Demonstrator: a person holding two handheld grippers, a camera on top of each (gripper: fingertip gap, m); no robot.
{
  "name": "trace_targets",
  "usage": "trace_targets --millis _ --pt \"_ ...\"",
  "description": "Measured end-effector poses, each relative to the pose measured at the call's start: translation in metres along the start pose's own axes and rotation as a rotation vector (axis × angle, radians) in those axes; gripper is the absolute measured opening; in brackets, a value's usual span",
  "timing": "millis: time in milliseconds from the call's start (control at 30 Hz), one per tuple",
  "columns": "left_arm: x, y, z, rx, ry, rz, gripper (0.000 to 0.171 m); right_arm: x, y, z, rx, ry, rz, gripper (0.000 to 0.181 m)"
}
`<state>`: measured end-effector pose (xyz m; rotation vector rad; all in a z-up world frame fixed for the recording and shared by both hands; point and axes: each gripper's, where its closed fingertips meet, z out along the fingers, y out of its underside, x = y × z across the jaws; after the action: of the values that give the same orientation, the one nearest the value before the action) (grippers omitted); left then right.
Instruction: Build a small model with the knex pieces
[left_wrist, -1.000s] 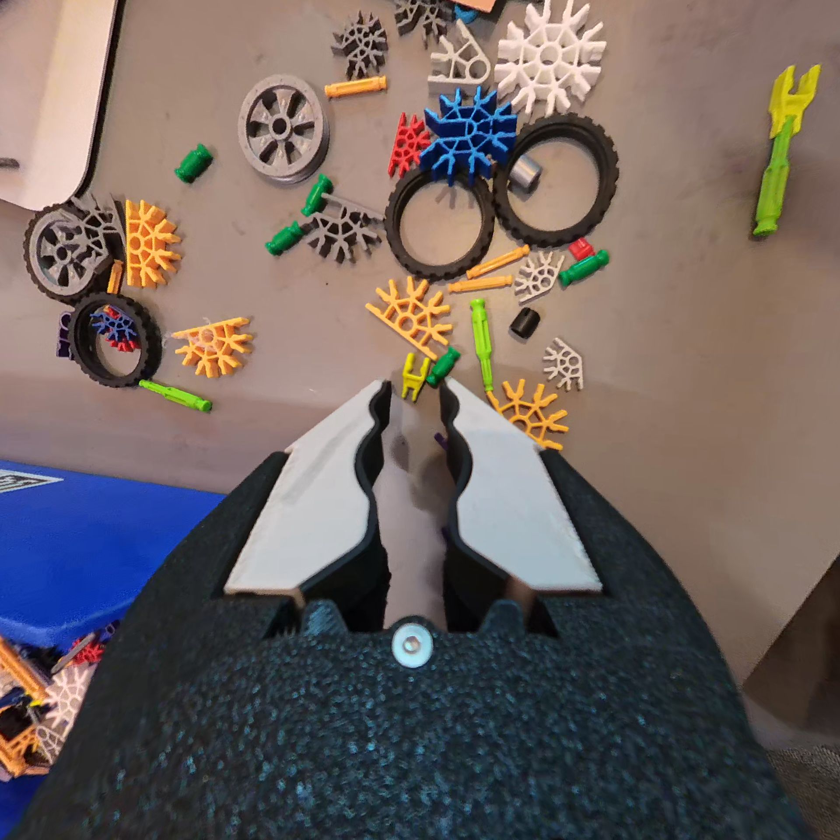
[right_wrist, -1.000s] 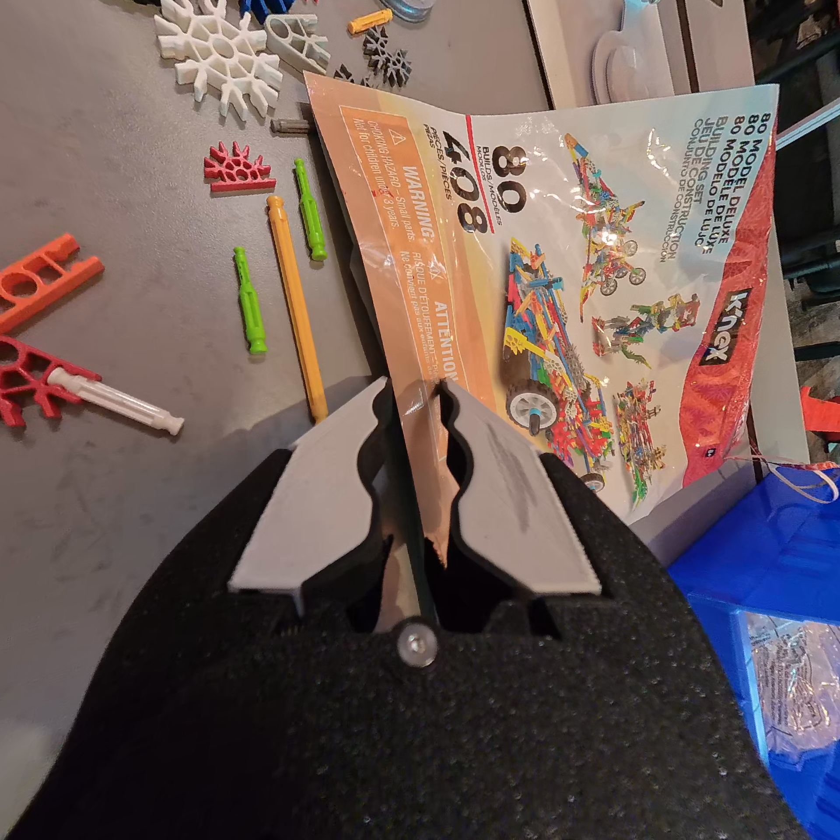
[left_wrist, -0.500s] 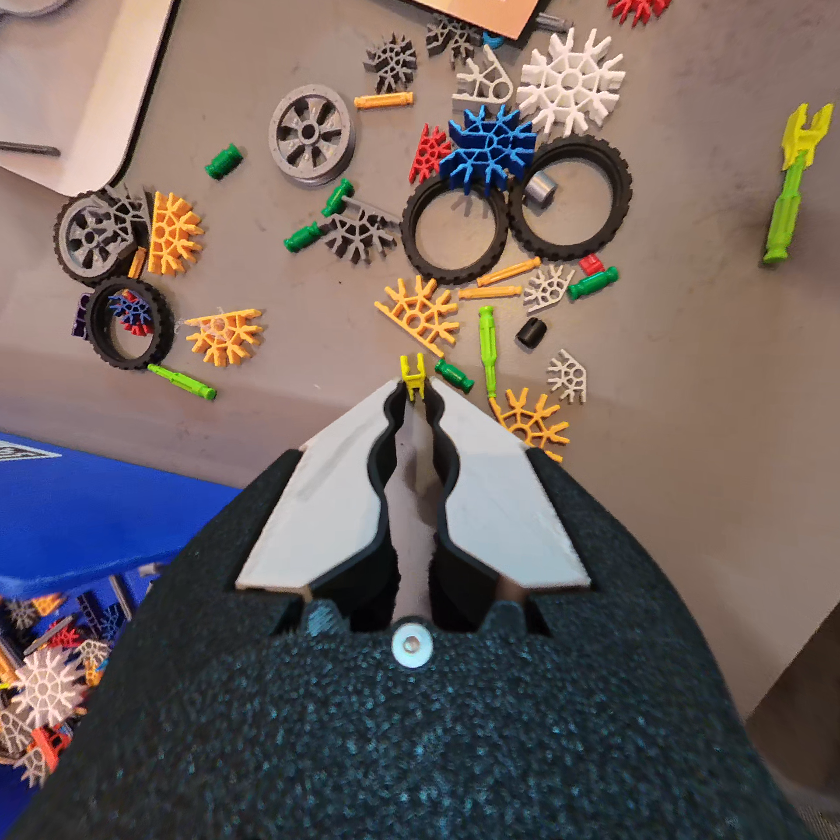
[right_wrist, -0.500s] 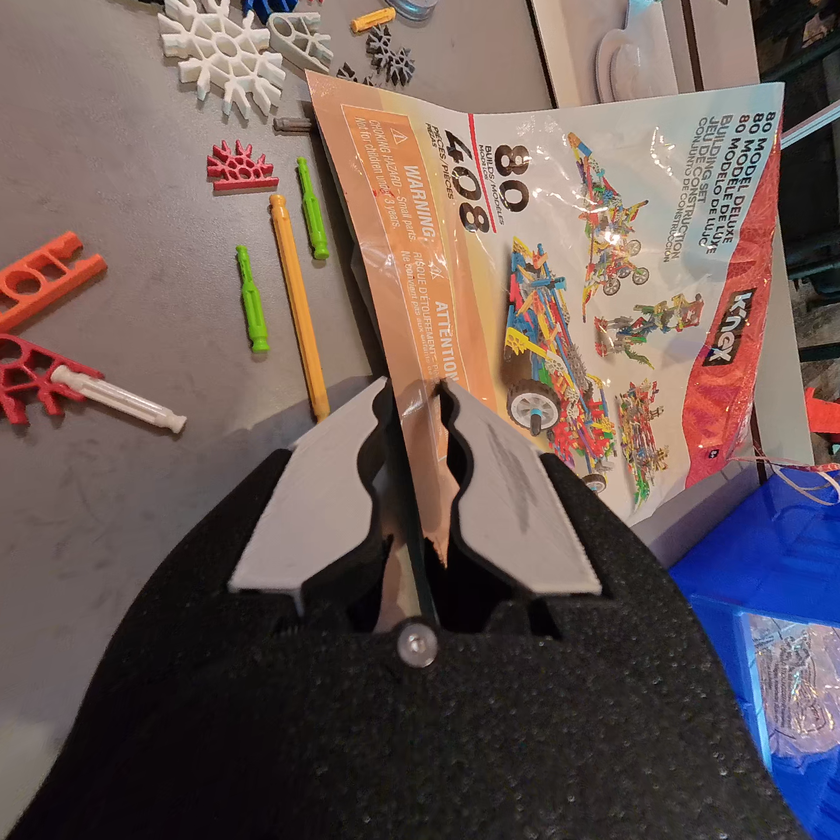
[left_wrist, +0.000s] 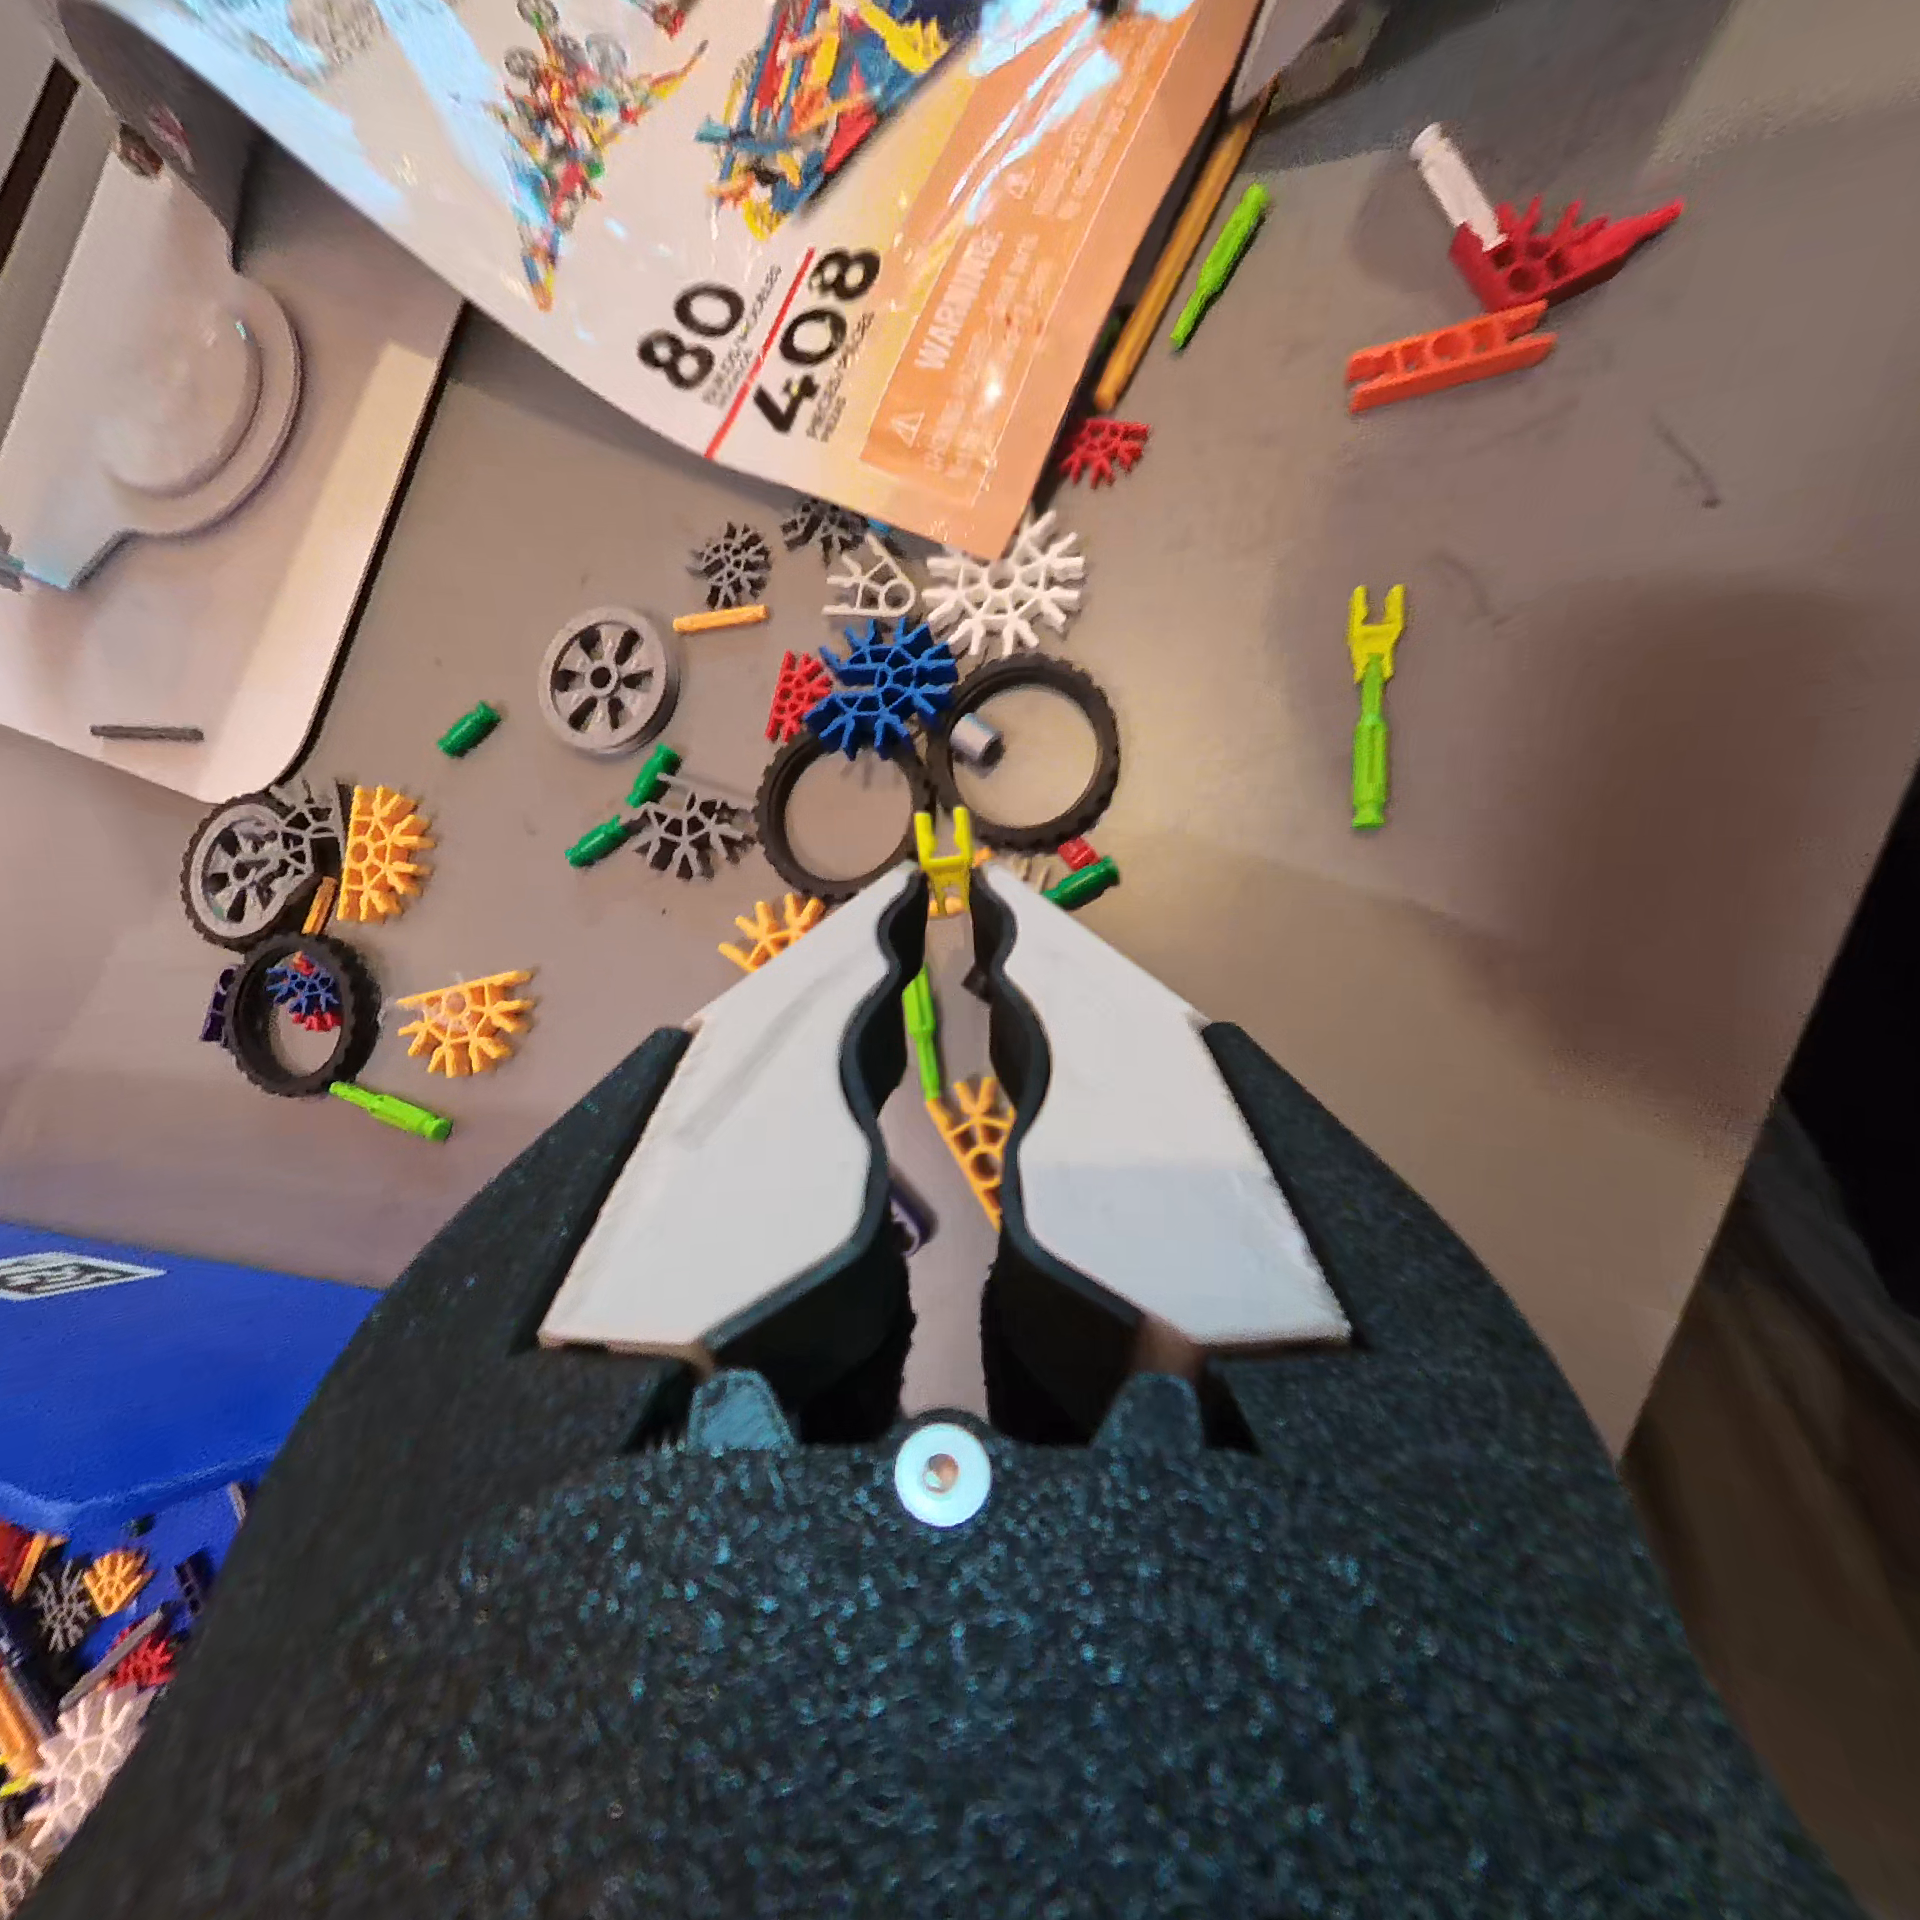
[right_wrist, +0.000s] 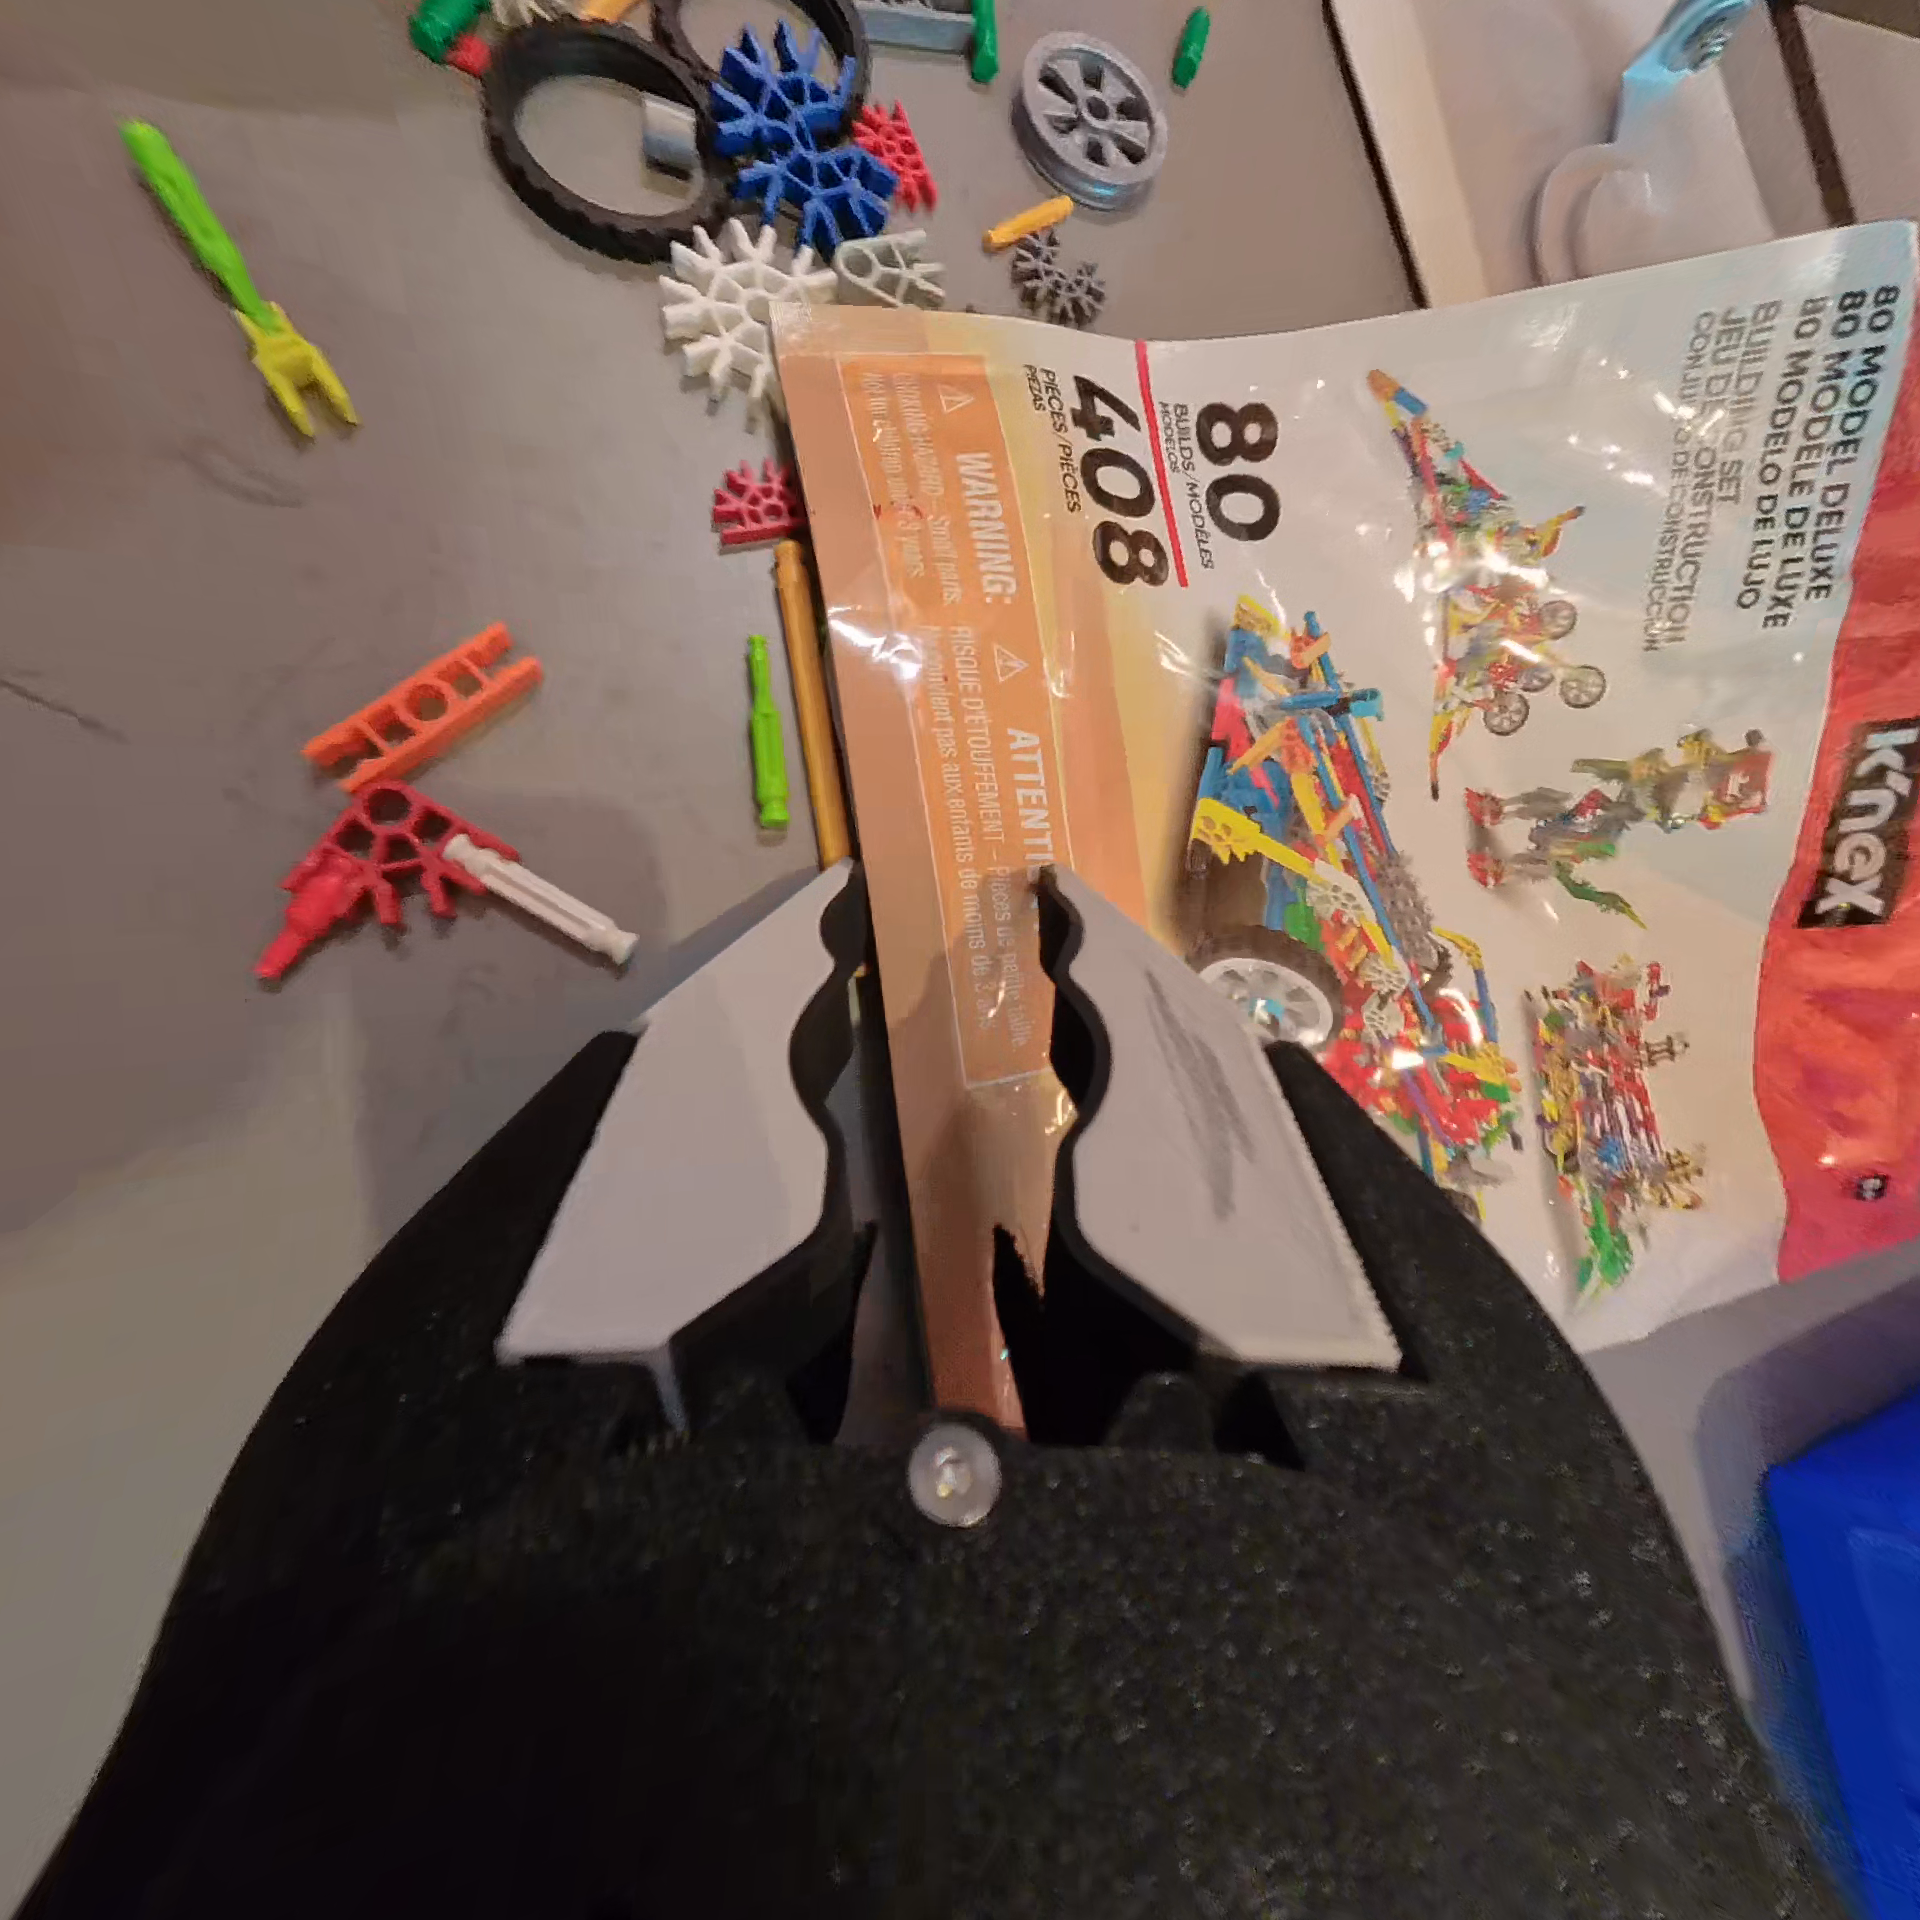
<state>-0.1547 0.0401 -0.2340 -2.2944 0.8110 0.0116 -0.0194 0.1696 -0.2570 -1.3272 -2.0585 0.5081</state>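
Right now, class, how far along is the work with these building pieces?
Done: some pieces lie in the blue box. In hand: the left gripper pinches a yellow clip between its jaws; the right gripper holds the printed bag. Left: tyres, connectors and rods lie scattered on the grey table.

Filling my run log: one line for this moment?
left gripper: shut on yellow connector | right gripper: shut on printed bag

bag (left_wrist: 727, 208): running off the top edge (print blurring)
yellow rod (right_wrist: 805, 707): lying partly hidden under the bag's edge
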Motion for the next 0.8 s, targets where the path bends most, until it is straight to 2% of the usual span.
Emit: trace_targets --millis 300,567,667,800 --pt "0.023 -0.011 -0.008 0.085 0.010 0.004 0.006 -0.012 -0.022 -0.014 0.137 -0.112 0.064 0.031" --pt "0.042 -0.009 -0.010 0.121 0.034 -0.002 0.006 -0.030 -0.019 -0.025 0.033 -0.056 -0.074 0.027" --pt "0.046 -0.009 -0.007 0.131 0.049 -0.012 0.006 -0.021 -0.007 -0.017 -0.029 0.007 -0.058 0.027" --pt "0.049 -0.016 -0.001 0.148 0.070 -0.014 0.006 -0.023 -0.003 -0.015 -0.004 -0.014 -0.018 0.028"
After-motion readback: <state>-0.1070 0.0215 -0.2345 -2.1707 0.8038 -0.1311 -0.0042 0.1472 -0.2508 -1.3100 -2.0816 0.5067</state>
